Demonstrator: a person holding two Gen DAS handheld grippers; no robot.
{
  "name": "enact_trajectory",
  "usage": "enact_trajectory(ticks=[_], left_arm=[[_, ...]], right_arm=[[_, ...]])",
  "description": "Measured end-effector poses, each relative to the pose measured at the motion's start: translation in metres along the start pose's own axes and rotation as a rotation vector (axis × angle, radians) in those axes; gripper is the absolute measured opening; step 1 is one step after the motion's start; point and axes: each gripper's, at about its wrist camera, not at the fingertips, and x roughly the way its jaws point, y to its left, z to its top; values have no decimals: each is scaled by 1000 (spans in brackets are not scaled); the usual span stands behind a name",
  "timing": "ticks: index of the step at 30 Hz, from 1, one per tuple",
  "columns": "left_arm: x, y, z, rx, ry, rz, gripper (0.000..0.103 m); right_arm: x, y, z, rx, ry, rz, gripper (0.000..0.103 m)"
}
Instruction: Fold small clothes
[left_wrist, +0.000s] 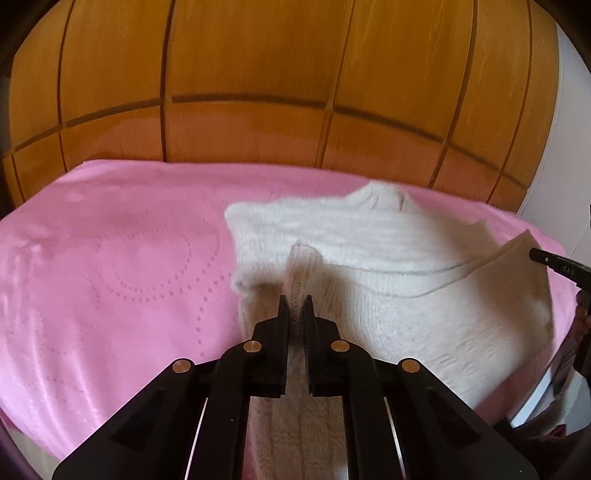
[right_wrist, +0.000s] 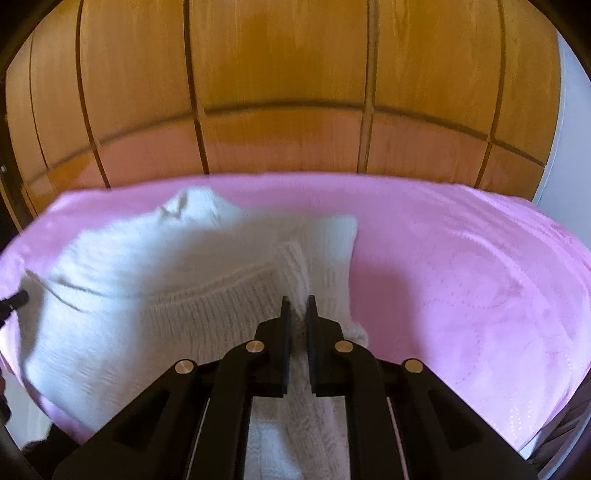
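The left gripper (left_wrist: 296, 301) is pinching a ribbed strip of a white knitted sweater (left_wrist: 388, 288) between its nearly closed jaws, the knit bunching up in a small peak just beyond the tips. The right gripper (right_wrist: 298, 301) is doing the same on its side, jaws narrow and clamped on the ribbed hem of the garment, which is running up between them. In the left wrist view, the right gripper's black tip is showing at the far right edge, at the sweater's outer corner.

Outward from both grips, the sweater is lying on a pink blanket (left_wrist: 110, 266) — its collar pointing toward the wooden panelled wall (left_wrist: 258, 74) behind, its near part raised and draped over the body beneath. Both views are motion-blurred across the knit.

Judging by this, a bottom-to-top fold is under way rather than finished: the hem is being carried over the body but is not laid flat. Setting it down, smoothing, and any further folding — sleeves or halving — appear left to do.
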Motion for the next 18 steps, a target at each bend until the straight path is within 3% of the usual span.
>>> enact_trajectory(ticks=[7,12,18], left_arm=[[-7,6,39,-18,-59,-15,6],[28,7,83,-38,-78,6,5],[86,3,126,-36,-60,62,5]], right_arm=[[-3,-13,37,81,-72,36,6],[30,-23,70,140,-80,23,6],[82,-34,105,181,-69,-49,6]])
